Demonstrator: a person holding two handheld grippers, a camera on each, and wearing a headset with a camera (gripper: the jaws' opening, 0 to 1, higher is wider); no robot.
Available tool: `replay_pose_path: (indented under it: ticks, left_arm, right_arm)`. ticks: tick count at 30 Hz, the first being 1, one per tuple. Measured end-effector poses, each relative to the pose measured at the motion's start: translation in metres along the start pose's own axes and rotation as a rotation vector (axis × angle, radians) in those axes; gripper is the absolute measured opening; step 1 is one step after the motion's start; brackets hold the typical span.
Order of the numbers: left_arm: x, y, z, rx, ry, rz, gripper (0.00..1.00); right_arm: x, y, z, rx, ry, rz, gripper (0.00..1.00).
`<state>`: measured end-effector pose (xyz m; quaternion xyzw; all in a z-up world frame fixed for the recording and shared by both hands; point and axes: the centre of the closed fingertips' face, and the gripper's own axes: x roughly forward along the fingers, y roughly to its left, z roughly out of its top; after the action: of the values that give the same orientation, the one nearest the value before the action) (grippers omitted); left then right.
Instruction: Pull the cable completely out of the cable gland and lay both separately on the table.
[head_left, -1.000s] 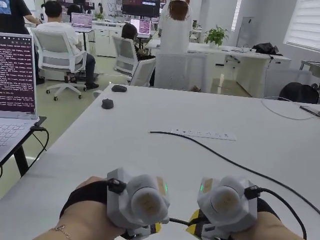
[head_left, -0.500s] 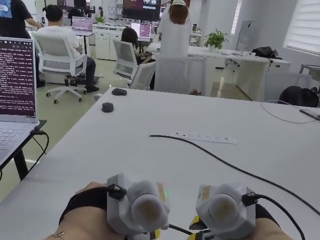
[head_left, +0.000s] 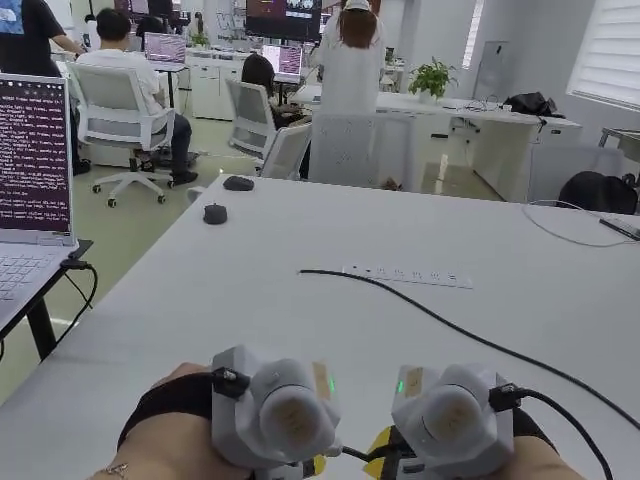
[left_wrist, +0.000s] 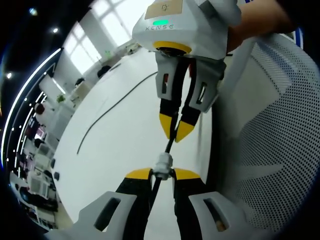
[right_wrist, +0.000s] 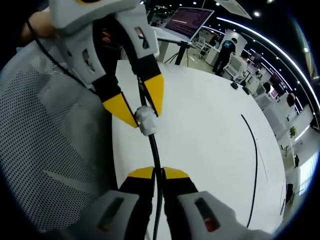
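A white cable gland (left_wrist: 163, 165) sits on a thin black cable (left_wrist: 170, 145), held in the air over the table's near edge. My left gripper (left_wrist: 162, 175) is shut on the gland. Just past it, my right gripper (left_wrist: 176, 132) is shut on the cable. From the other side, my right gripper (right_wrist: 157, 173) pinches the cable (right_wrist: 154, 147), and the gland (right_wrist: 148, 126) sits between the yellow tips of my left gripper (right_wrist: 142, 112). In the head view the left gripper (head_left: 312, 464) and right gripper (head_left: 382, 445) face each other at the bottom edge.
A long black cable (head_left: 450, 320) and a white power strip (head_left: 405, 272) lie on the white table (head_left: 250, 300). Two mice (head_left: 215, 212) rest at the far left corner. A laptop (head_left: 30, 170) stands to the left. A mesh chair back (left_wrist: 270, 130) is close below the grippers.
Both grippers keep their hold and have hardly shifted; the head camera tilted slightly.
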<state>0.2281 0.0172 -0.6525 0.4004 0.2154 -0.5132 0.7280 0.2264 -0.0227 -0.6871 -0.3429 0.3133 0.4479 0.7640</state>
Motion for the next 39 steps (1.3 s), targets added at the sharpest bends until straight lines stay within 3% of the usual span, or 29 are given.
replay_pose_path:
  ticks: [6,7,8,9,10,12,14,16,26,29,33,39]
  left_arm:
    - [0.000,0.001,0.000,0.000,0.002,0.008,0.16]
    - [-0.001,0.001,0.001,0.005,0.002,0.011,0.16]
    - [-0.001,0.001,0.001,0.010,0.001,0.012,0.16]
    - [-0.001,0.001,0.002,0.011,-0.004,0.012,0.16]
    - [-0.001,0.001,0.003,0.012,-0.008,0.012,0.16]
    - [-0.001,0.001,0.003,0.011,-0.013,0.012,0.16]
    - [-0.002,0.000,0.005,0.016,-0.025,0.007,0.16]
    - [-0.004,0.001,0.009,0.018,-0.040,0.013,0.16]
    - [-0.006,0.007,0.010,-0.020,-0.056,0.034,0.16]
    - [-0.006,0.008,0.010,-0.027,-0.060,0.038,0.16]
    - [-0.008,0.009,0.010,-0.032,-0.064,0.046,0.16]
    - [-0.010,0.014,0.012,-0.043,-0.080,0.064,0.16]
  right_arm:
    - [0.000,-0.001,-0.009,-0.004,0.046,-0.005,0.04]
    - [-0.001,0.001,-0.006,-0.033,0.036,0.006,0.07]
    - [0.000,0.001,0.007,-0.045,-0.026,-0.009,0.13]
    - [-0.001,0.004,0.013,-0.032,-0.052,0.000,0.20]
    - [-0.003,0.006,0.019,-0.029,-0.073,0.009,0.20]
    - [-0.004,0.006,0.022,-0.046,-0.083,0.005,0.13]
    - [-0.009,0.001,0.031,-0.100,-0.122,-0.031,0.10]
    - [-0.011,0.007,0.037,-0.066,-0.156,-0.003,0.05]
    - [-0.010,-0.005,0.021,-0.051,-0.088,-0.049,0.04]
    - [-0.008,-0.009,0.013,-0.040,-0.056,-0.060,0.04]
    - [-0.008,-0.016,-0.005,-0.052,0.035,-0.098,0.03]
    - [-0.010,-0.024,-0.017,-0.011,0.086,-0.126,0.03]
